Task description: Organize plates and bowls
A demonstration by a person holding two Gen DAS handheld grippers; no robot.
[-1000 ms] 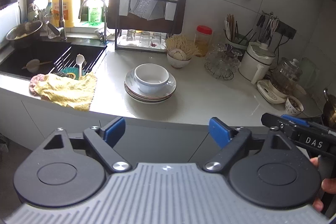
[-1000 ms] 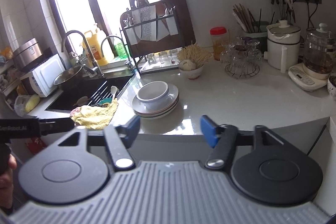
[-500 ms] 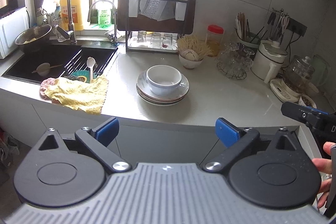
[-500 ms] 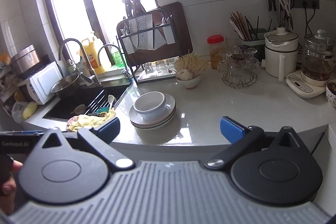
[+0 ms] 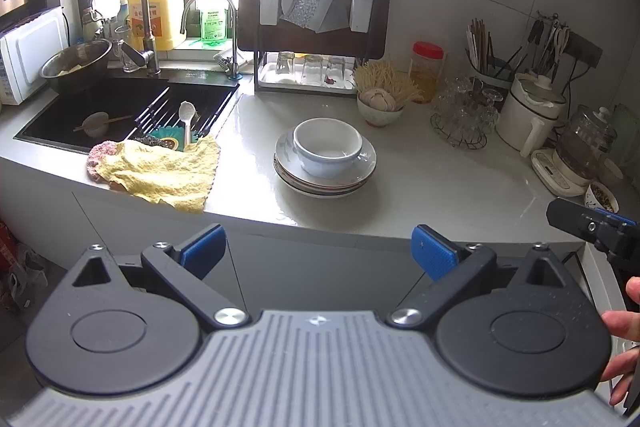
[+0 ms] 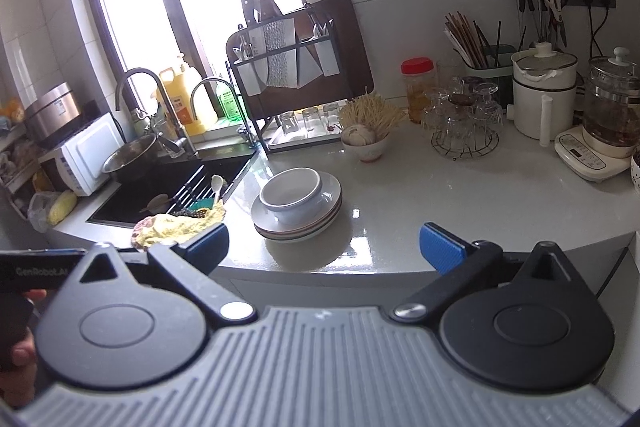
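White counter (image 5: 420,183), yellow cloth (image 5: 160,171) beside stacked plates (image 5: 325,179), bowl (image 5: 327,147) on top

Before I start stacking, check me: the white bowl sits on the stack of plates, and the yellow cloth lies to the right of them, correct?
Not quite. The white bowl does sit on the stack of plates, but the yellow cloth lies to their left, by the sink. The left wrist view shows it.

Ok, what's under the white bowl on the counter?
The white bowl sits on a stack of plates. Only their rims show, so the exact count and the lower plates' faces stay hidden.
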